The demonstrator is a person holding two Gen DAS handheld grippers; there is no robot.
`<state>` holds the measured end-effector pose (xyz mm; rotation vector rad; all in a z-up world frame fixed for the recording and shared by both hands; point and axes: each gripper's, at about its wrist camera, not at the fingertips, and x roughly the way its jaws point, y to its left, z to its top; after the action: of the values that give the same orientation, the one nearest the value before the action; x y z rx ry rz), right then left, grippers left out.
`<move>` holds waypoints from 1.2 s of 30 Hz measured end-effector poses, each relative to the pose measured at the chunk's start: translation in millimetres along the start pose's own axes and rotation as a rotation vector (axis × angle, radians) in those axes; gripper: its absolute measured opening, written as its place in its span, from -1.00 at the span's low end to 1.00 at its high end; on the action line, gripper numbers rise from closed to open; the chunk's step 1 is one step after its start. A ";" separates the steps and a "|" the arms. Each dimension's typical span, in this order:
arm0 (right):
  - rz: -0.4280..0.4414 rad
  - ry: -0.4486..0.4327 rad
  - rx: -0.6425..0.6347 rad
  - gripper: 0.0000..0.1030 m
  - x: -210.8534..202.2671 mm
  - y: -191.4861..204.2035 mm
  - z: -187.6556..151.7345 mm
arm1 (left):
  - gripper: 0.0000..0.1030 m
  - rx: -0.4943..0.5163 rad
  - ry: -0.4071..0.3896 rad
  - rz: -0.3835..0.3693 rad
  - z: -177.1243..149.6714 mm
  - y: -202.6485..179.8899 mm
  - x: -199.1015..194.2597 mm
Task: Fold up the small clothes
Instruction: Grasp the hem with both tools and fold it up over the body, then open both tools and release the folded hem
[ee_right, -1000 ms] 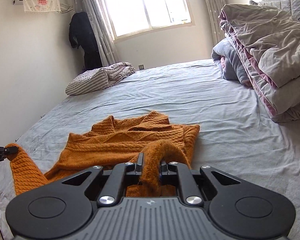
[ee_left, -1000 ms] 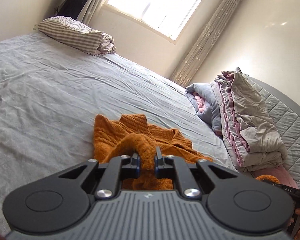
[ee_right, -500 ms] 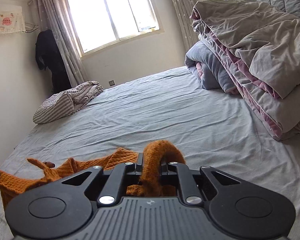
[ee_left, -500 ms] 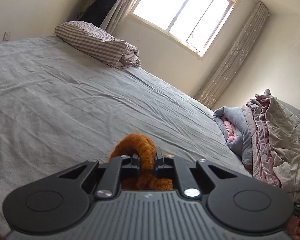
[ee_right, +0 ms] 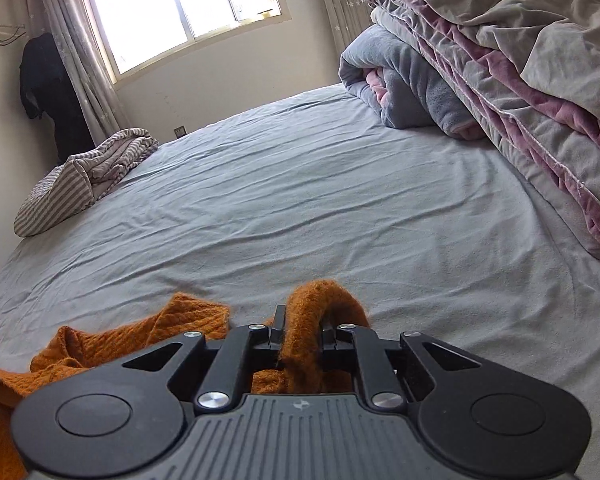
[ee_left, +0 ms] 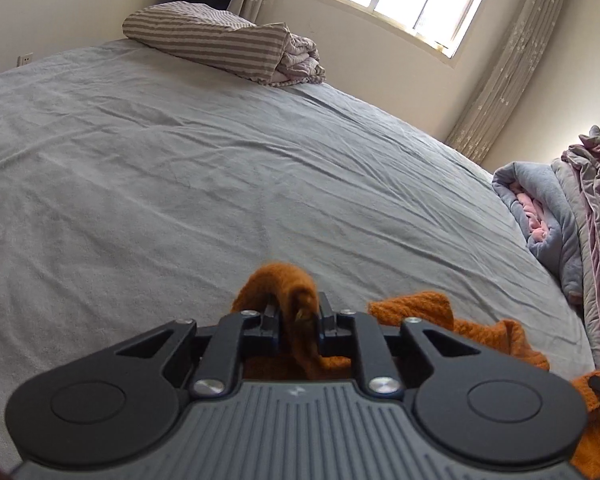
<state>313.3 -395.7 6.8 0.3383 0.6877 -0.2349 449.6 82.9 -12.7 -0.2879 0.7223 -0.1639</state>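
Note:
An orange knitted sweater [ee_left: 480, 332] hangs between both grippers above the grey bed sheet [ee_left: 180, 184]. My left gripper [ee_left: 298, 312] is shut on a bunched edge of the sweater, which loops over its fingertips. My right gripper [ee_right: 302, 322] is shut on another bunched edge of the sweater [ee_right: 132, 340], whose body trails down to the left in the right wrist view. Most of the sweater is hidden below the gripper bodies.
A striped folded blanket [ee_left: 220, 42] lies at the bed's far side, also seen in the right wrist view [ee_right: 80, 176]. A pile of grey and pink quilts [ee_right: 500, 80] lies along the right edge. A window [ee_right: 180, 12] and curtains are behind.
Both grippers have lifted and pulled the sweater up off the sheet. It lay spread on the bed one second ago; now it hangs bunched below the grippers.

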 end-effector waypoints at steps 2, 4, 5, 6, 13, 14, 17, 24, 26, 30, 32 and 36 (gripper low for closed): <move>-0.038 -0.004 -0.062 -0.25 -1.6 7.4 -5.2 | -0.28 0.060 -0.016 0.008 -5.6 -4.6 -7.0; -0.044 -0.048 -0.115 0.13 -15.5 11.0 -7.5 | 0.48 0.125 -0.085 0.030 -12.8 -11.3 -27.3; -0.027 -0.064 -0.135 0.17 -24.0 12.3 -8.8 | 0.63 0.161 -0.135 0.046 -17.1 -14.6 -38.7; -0.002 -0.069 -0.163 0.18 -31.1 13.5 -9.0 | 0.63 0.206 -0.163 0.055 -20.3 -19.2 -48.3; 0.101 -0.023 -0.294 0.24 -44.7 43.8 -27.5 | 0.66 0.361 -0.048 -0.044 -46.9 -60.5 -52.0; 0.119 -0.003 -0.298 0.24 -40.6 50.1 -30.5 | 0.66 0.383 -0.030 -0.055 -51.8 -68.3 -46.7; 0.158 0.040 -0.315 0.24 -24.2 69.6 -38.5 | 0.66 0.437 0.017 -0.054 -62.8 -89.7 -26.5; 0.084 0.046 -0.322 0.25 12.6 73.4 -40.7 | 0.70 0.388 -0.004 0.048 -59.6 -80.4 10.4; 0.044 0.039 -0.290 0.25 13.6 60.2 -37.5 | 0.69 0.352 -0.014 0.066 -54.8 -67.8 8.2; 0.034 0.024 -0.228 0.26 -0.8 30.4 -31.2 | 0.70 0.344 -0.044 0.119 -48.6 -42.3 -12.1; 0.018 0.011 -0.244 0.37 -11.0 23.5 -33.1 | 0.71 0.327 -0.034 0.122 -48.5 -30.4 -25.7; 0.005 0.005 -0.241 0.51 -29.8 11.0 -40.8 | 0.85 0.285 0.000 0.098 -57.1 -12.5 -50.1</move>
<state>270.9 -367.0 -0.7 0.1107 0.7117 -0.1446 373.6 71.8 -18.1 0.0194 0.7021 -0.1715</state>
